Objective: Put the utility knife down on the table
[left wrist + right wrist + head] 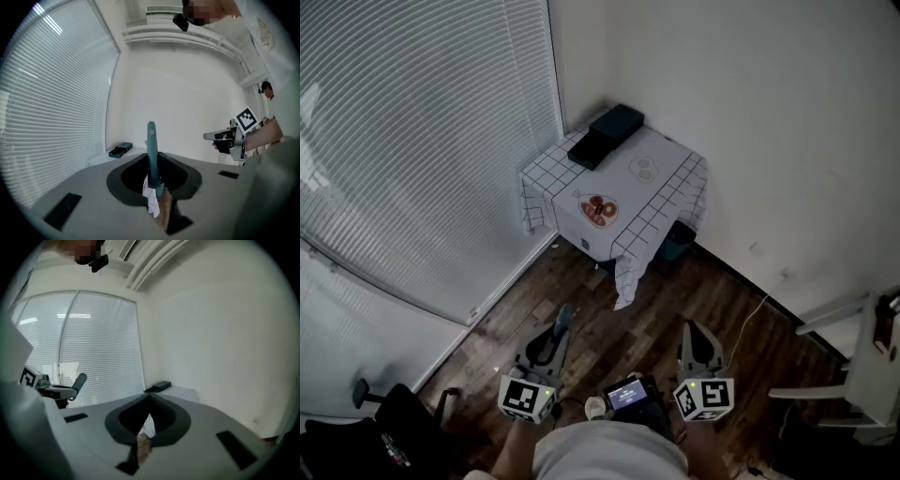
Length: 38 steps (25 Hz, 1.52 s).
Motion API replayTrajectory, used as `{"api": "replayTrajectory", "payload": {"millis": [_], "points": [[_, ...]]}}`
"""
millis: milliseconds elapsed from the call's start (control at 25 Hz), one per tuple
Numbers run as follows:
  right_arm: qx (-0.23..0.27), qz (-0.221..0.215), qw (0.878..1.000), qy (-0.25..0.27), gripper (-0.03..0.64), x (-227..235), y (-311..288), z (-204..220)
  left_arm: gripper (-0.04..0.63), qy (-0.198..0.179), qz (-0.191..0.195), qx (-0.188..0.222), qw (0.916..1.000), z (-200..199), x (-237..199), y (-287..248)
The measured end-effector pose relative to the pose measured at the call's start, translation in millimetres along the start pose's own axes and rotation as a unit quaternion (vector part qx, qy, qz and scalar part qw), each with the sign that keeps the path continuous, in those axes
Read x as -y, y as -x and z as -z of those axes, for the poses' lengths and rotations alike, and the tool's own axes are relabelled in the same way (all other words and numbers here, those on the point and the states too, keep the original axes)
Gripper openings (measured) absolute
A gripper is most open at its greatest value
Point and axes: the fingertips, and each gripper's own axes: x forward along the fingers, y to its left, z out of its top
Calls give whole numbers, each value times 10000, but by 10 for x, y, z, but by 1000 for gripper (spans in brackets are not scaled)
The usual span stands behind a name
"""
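Low over the wood floor (609, 323), well apart from the table (664, 165), the left gripper (553, 342) has its jaws clamped on the utility knife (151, 145); the teal handle pokes fwd past the tips, so the knife's in the air & not on the table. The right gripper (697, 336) is held beside it, jaws pressed together w/ nothing btwn them. The corner table has a grid-pattern cloth w/ black boxes (607, 134) at its far edge, and window blinds (422, 141) run along the person's left.
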Motion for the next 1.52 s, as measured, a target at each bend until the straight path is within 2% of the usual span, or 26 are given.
{"api": "replayTrajectory", "payload": {"millis": [120,360,480,880,1040,1120,1360,1520], "points": [[57,-185,9998,38,8,-210,277,-185,74,-116,-123,126,9998,-151,111,339],[67,-281,9990,327,8,-276,679,-368,74,157,-211,374,9990,-347,431,630],[156,-282,9990,303,8,-201,763,-387,74,192,-259,535,9980,-420,543,566],[216,-569,9981,21,8,52,973,-401,74,151,-408,488,9979,-507,895,543],[171,-594,9971,-444,8,171,969,-419,75,324,-301,546,9975,-481,1004,477],[224,-608,9952,-734,8,207,942,-468,75,362,-259,551,9975,-496,1017,423],[329,-549,9961,-600,8,389,751,-534,75,339,-202,574,9976,-543,970,78],[328,-382,9962,-709,8,511,459,-567,75,154,-270,635,9975,-562,777,-187]]}}
